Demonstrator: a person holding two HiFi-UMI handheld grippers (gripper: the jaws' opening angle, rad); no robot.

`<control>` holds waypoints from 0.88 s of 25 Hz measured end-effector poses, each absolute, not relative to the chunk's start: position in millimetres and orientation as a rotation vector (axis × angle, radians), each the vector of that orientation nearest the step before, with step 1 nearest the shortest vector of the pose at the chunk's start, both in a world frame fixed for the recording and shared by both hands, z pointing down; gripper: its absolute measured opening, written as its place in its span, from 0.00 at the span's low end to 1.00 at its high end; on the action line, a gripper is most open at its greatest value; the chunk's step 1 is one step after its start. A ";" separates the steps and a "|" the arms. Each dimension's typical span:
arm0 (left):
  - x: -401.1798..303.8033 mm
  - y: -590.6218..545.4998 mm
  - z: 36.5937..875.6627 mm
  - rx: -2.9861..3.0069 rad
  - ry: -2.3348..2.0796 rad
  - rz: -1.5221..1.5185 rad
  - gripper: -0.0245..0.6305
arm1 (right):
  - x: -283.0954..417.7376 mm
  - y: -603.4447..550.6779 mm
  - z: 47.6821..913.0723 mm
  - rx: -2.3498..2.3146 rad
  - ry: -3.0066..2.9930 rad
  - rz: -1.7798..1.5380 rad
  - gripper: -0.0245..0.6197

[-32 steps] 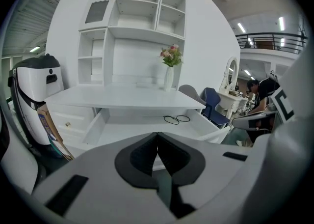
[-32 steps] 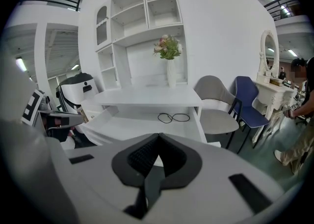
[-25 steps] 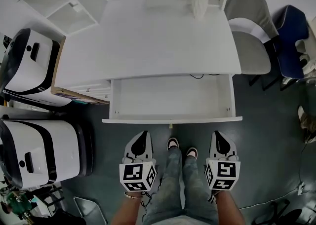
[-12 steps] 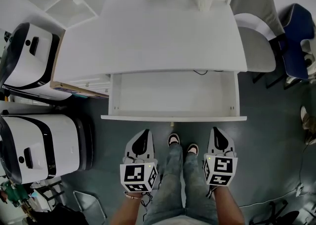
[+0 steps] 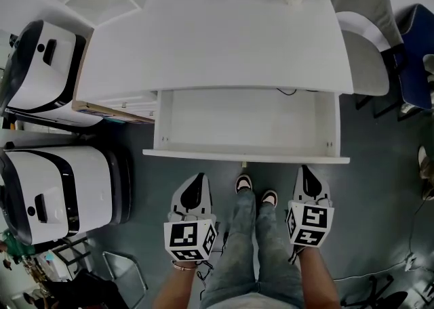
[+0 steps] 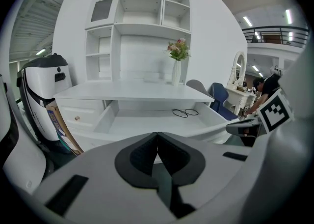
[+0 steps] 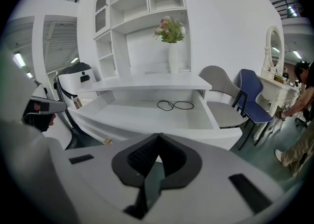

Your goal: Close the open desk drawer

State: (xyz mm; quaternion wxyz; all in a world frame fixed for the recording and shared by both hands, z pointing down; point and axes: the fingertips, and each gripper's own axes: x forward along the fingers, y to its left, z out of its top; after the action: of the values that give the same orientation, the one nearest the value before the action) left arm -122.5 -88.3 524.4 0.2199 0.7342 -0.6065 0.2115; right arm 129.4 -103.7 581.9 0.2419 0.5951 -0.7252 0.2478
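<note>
Left gripper [image 5: 197, 180] was held low ahead of the person's left leg, forearm reaching forward from the body, marker cube uppermost, tips aimed at the desk [image 5: 217, 36]. Its jaws were noted pressed together, with nothing between them.

Right gripper [image 5: 303, 171] was held the same way beside the right leg, roughly parallel to the left one and slightly nearer the desk. Its jaws were likewise found closed on nothing.

The drawer [image 5: 245, 158] was recorded pulled well out from under the desk top, its front panel just ahead of the person's shoes [image 5: 252, 191]. Both grippers were seen short of the front panel, not touching it. A looped black cable [image 7: 175, 104] was observed lying at the back right of the drawer floor.
</note>
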 end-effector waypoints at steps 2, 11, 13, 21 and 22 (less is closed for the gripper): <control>-124.5 -88.0 525.4 2.023 -1.679 0.580 0.07 | 129.0 -104.8 583.5 1.625 -1.981 0.677 0.05; -128.5 -89.8 529.1 2.012 -1.678 0.587 0.07 | 129.6 -107.0 587.1 1.638 -1.969 0.675 0.05; -129.1 -91.1 529.2 2.014 -1.677 0.588 0.07 | 130.0 -106.8 587.2 1.641 -1.964 0.675 0.05; -133.8 -94.8 530.7 2.013 -1.672 0.587 0.07 | 130.4 -109.3 587.3 1.662 -1.947 0.665 0.05; -134.7 -95.0 530.9 2.011 -1.672 0.587 0.07 | 130.4 -110.7 587.5 1.664 -1.946 0.663 0.05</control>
State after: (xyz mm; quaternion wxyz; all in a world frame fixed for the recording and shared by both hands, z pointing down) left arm -134.7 -95.0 530.9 0.2285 0.7304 -0.6074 0.2130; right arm 130.4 -110.7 587.5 0.2459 0.6099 -0.7131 0.2431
